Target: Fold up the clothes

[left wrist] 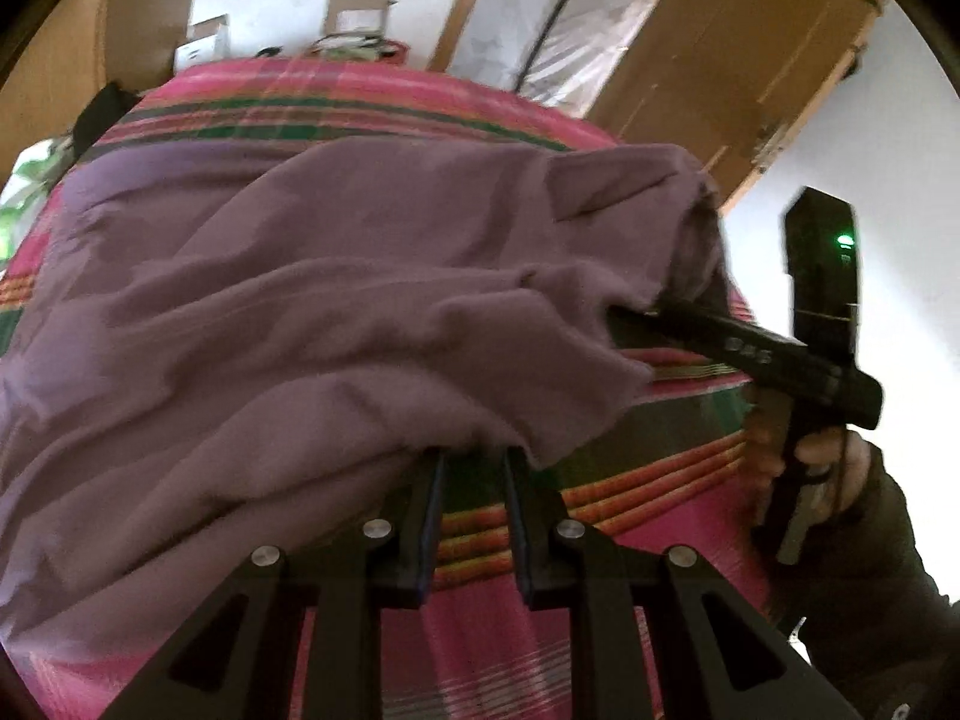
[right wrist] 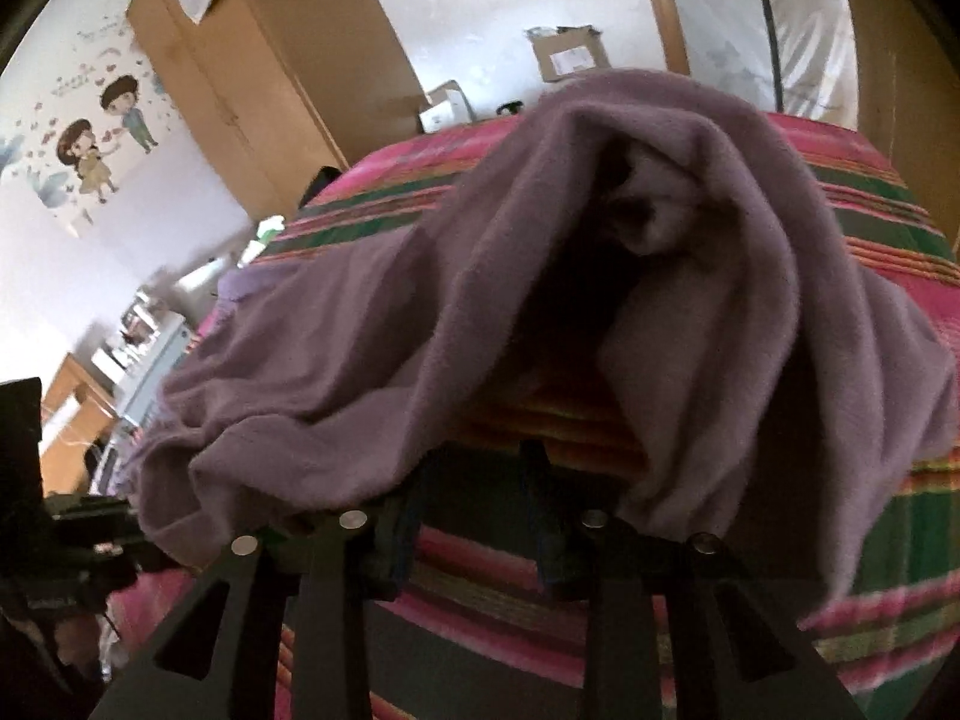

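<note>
- The purple garment (left wrist: 288,312) lies crumpled on the bed, on top of the striped pink and green blanket (left wrist: 672,414).
- From my right claw's camera the same garment (right wrist: 372,324) rises in a hump, with a dark hollow opening toward me and the blanket (right wrist: 900,546) showing under it.
- My left claw (left wrist: 474,462) sits at the near edge of the cloth; its fingers (left wrist: 433,516) stand apart with the blanket visible in the gap, and the hem drapes just over the tips. I cannot see any fabric pinched between them.
- My right claw (right wrist: 474,468) has its fingers spread too, the tips in shadow under the lifted cloth, with folds resting on the linkage on both sides.
- In the left camera, my right claw (left wrist: 636,315) reaches in from the right and pokes into a fold of the garment.
- Behind the bed are a wooden wardrobe (right wrist: 252,60), cardboard boxes (right wrist: 570,51) and a cartoon sticker of two children (right wrist: 96,138) on the white wall.
</note>
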Motion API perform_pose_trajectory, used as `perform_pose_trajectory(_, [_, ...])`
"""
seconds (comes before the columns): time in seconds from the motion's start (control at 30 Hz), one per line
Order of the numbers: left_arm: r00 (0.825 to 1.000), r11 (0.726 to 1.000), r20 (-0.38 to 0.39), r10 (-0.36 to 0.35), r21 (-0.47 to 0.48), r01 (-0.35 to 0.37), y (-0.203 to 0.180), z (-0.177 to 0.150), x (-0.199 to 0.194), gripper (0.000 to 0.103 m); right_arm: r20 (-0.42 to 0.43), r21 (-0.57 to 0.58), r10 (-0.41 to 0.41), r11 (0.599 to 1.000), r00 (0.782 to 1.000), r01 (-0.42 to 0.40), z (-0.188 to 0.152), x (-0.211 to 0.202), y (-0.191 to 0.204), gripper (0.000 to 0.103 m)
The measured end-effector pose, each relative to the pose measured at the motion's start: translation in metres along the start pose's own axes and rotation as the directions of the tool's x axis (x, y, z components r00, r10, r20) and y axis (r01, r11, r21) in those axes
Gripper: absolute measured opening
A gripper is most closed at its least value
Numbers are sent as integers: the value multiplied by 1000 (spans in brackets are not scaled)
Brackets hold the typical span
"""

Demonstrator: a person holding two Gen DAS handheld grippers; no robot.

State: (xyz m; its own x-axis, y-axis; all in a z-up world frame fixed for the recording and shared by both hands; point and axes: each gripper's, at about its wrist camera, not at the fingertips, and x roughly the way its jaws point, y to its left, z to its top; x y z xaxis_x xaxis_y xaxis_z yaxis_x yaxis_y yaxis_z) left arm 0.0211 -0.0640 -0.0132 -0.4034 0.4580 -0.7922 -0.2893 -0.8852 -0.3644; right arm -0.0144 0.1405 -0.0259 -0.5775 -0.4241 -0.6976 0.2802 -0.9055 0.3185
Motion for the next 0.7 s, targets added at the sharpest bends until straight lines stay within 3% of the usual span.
perform_pose_trajectory(0.07, [999,998,4,-51,-27,51,1,4,0,19,-2,11,18,1000,1000,-18,3,6,-1,33])
perform_pose_trajectory(0.27, [995,991,78,-58,-115,66,10,27,-6,19,6,25,14,1000,1000,-15,13,13,4,33])
perform_pose_trajectory(0.47, [988,979,151,1,-204,30,28,37,-10,19,-5,46,12,999,1000,-12,22,27,8,37])
perform_pose_trajectory(0.7, [990,963,130,48,-270,-12,52,45,10,19,-17,32,-13,999,1000,14,19,25,14,45])
